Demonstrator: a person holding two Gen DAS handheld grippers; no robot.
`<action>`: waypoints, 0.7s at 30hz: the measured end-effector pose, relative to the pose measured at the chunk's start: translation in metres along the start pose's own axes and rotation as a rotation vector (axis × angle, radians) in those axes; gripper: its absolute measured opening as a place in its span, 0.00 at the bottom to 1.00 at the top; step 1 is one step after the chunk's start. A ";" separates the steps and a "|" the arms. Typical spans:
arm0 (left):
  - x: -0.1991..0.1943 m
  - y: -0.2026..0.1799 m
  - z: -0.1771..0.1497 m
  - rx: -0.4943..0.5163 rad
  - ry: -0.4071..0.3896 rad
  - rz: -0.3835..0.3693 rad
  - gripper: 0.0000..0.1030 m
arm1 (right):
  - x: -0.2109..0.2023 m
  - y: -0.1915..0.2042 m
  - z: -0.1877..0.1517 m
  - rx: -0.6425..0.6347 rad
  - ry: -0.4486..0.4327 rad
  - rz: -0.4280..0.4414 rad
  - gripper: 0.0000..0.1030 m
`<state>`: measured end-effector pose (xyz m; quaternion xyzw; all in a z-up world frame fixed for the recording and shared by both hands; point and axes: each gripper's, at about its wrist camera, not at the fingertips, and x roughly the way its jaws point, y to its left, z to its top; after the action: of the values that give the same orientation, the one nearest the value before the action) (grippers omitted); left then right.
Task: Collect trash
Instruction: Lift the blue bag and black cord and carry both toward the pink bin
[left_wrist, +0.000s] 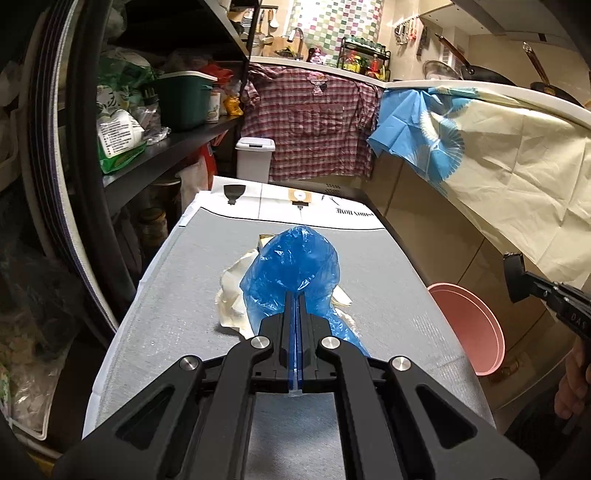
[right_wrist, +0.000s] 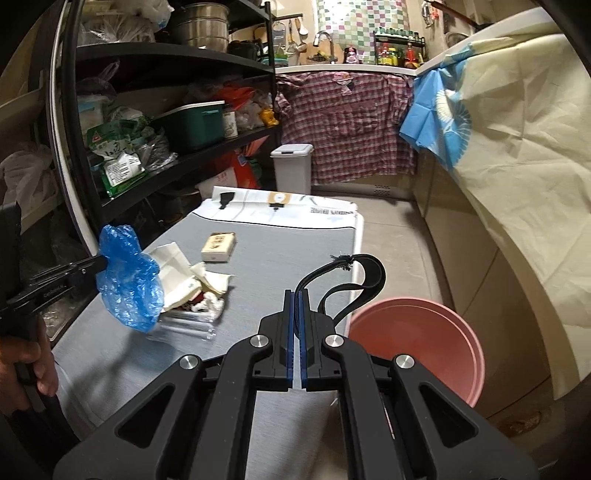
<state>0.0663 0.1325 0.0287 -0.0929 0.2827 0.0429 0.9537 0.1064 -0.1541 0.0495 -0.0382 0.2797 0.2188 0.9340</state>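
Left gripper (left_wrist: 295, 295) clamps the blue plastic bag (left_wrist: 295, 266); right gripper (right_wrist: 297, 295) pinches a black strap (right_wrist: 365, 275). Carry both over the pink basin (right_wrist: 424, 332) at 4 o'clock before releasing.

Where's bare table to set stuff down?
Free: the grey mat between the small box and the printed far end, and its near strip by the pink basin. Crowded: the left middle, around cream paper and the clear tube.

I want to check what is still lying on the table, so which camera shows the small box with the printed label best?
The right wrist view: the small box lies in full sight on the grey table, past the crumpled paper. In the left wrist view the blue plastic bag hides nearly all of it; only a pale corner shows.
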 end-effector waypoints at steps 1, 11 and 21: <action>0.000 -0.001 -0.001 0.003 0.002 -0.003 0.00 | -0.001 -0.004 -0.001 0.005 -0.003 -0.008 0.02; 0.006 -0.017 -0.008 0.030 0.028 -0.035 0.00 | 0.009 -0.031 -0.021 0.059 0.017 -0.052 0.02; 0.011 -0.038 -0.002 0.038 0.043 -0.071 0.00 | 0.009 -0.049 -0.024 0.094 0.011 -0.070 0.02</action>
<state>0.0793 0.0955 0.0266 -0.0857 0.3007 0.0018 0.9499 0.1220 -0.1996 0.0217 -0.0051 0.2933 0.1726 0.9403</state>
